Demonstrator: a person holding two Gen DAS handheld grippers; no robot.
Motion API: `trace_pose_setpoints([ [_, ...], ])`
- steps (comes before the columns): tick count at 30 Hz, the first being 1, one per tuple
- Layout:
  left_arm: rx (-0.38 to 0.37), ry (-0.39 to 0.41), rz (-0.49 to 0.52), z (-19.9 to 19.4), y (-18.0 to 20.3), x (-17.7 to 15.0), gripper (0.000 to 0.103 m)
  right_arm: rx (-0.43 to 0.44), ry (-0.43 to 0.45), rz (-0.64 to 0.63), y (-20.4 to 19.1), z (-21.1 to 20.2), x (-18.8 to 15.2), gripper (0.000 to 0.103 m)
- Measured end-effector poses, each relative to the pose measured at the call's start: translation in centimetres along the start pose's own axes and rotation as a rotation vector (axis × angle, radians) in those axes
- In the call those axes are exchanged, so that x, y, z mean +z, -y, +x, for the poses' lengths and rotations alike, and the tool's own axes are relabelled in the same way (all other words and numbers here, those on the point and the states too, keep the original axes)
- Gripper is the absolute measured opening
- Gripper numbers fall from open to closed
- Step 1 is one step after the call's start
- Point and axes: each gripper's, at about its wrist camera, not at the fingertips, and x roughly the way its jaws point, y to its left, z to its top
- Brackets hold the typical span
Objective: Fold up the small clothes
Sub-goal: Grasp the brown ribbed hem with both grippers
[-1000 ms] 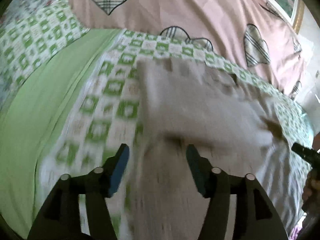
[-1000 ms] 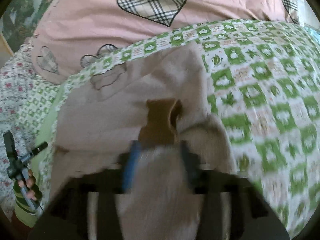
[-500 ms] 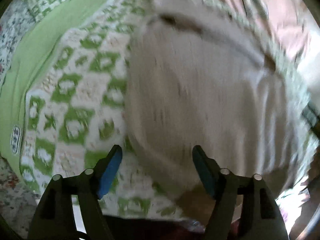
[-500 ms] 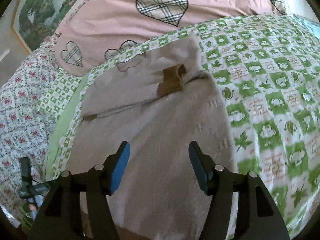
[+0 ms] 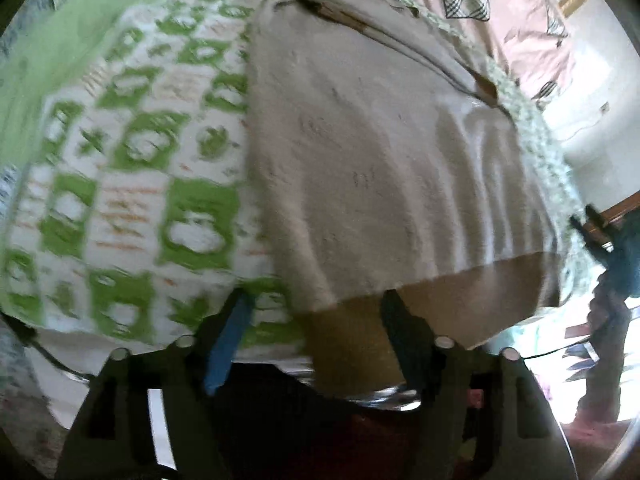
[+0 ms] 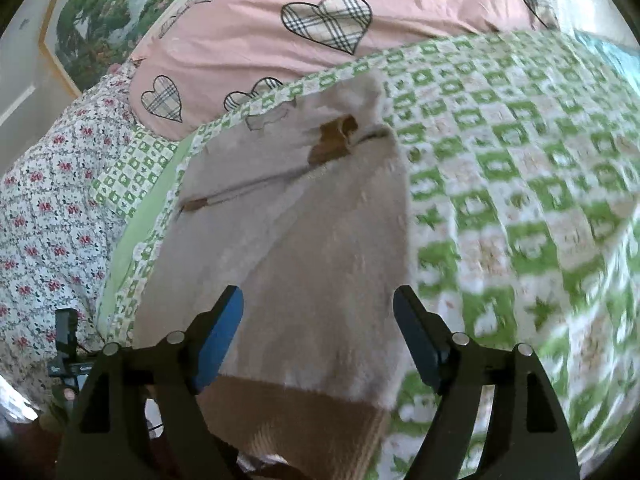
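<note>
While I look down both wrist cameras, the garment [image 6: 304, 248] lies spread flat on the green-checked quilt [image 6: 520, 168], beige and fuzzy, with a darker tan hem band [image 6: 296, 416] at its near edge. That hem reaches the near edge of the bed and hangs a little over it in the left view [image 5: 440, 308].

My left gripper [image 5: 316, 336] is angled steeply down at the garment's near left corner. Its jaws are opening, and the 2 blue pads stand apart: one over the quilt just beside the cloth, the other over the tan band. I cannot see either pad pressing on fabric.

My right gripper [image 6: 318, 336] hangs over the near part of the garment, toward its right side. Its jaws are opening too, wide apart, with the cloth lying below the gap and nothing clamped.

At the garment's far end a fold shows a tan patch [image 6: 334, 138] and a dark seam line running leftward. Beyond it a pink duvet [image 6: 248, 44] with plaid hearts is bunched up, and a floral sheet [image 6: 52, 208] lies to the left. Both views are somewhat blurred.
</note>
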Motion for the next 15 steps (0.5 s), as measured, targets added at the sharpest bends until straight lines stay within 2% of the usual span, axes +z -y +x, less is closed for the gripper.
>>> trace_pose_setpoints([
  [4,-0.019,0.020,0.025,0.4,1.0,-0.9,0.071,0.035,-0.018,0.029,1.2,-0.6,-1.5,0.078],
  [6,-0.066,0.022,0.031,0.7,1.1,-0.4,0.064,0.048,-0.042,0.039,1.9,-0.8,-2.5,0.078],
  [7,-0.094,0.014,0.030,0.9,1.3,-0.4,0.057,0.055,-0.061,0.044,2.2,-0.7,-3.0,0.076],
  [8,-0.108,0.008,0.028,1.3,1.6,-0.2,0.052,0.063,-0.091,0.048,2.6,-0.5,-3.7,0.073],
  [10,-0.115,-0.001,0.028,1.5,1.5,0.0,0.051,0.083,-0.150,0.055,3.1,0.0,-4.8,0.057],
  [11,-0.123,-0.005,0.026,1.5,1.5,0.1,0.051,0.094,-0.174,0.059,3.3,0.3,-5.6,0.054],
  [13,-0.145,-0.021,0.014,1.6,0.9,0.2,0.054,0.127,-0.163,0.071,3.6,0.3,-6.1,0.045],
  [15,-0.171,-0.027,0.005,1.6,0.6,0.5,0.055,0.196,-0.149,0.140,4.4,0.9,-6.3,0.040],
])
